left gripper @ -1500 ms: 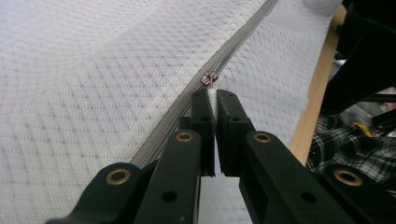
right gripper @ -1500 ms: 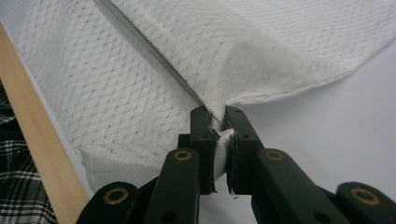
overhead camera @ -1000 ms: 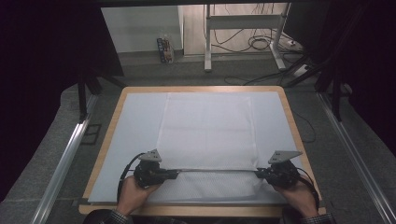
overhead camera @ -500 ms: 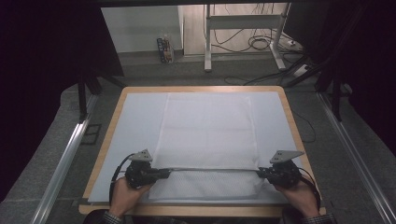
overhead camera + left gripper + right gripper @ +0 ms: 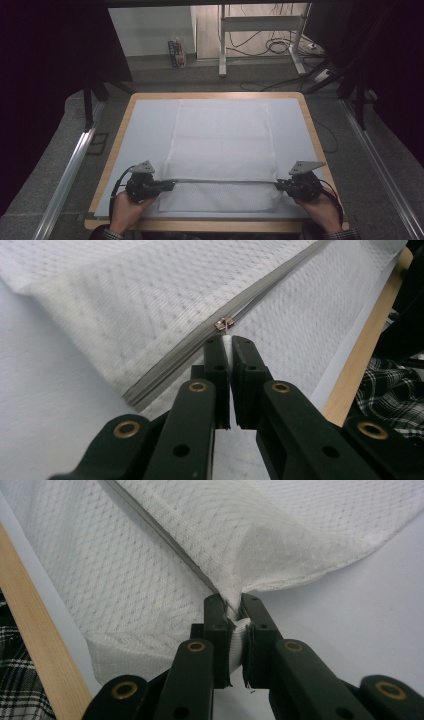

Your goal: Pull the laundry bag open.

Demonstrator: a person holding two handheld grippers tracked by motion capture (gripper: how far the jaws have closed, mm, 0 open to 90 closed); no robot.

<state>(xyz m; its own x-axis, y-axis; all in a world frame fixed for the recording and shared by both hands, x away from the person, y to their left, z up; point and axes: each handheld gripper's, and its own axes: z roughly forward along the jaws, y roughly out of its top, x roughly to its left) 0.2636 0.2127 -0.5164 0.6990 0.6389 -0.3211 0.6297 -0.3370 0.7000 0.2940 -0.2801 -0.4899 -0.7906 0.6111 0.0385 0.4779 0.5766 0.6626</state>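
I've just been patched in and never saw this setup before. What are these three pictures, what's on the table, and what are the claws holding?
No robot here: a person holds a two-jaw tool in each hand. The high view looks down on the table; the other two pictures come from cameras riding on each tool. A white mesh bag with a grey zipper lies flat on the table. The left claw is shut on the zipper pull. The right claw is shut on the bag's fabric at the zipper's other end.
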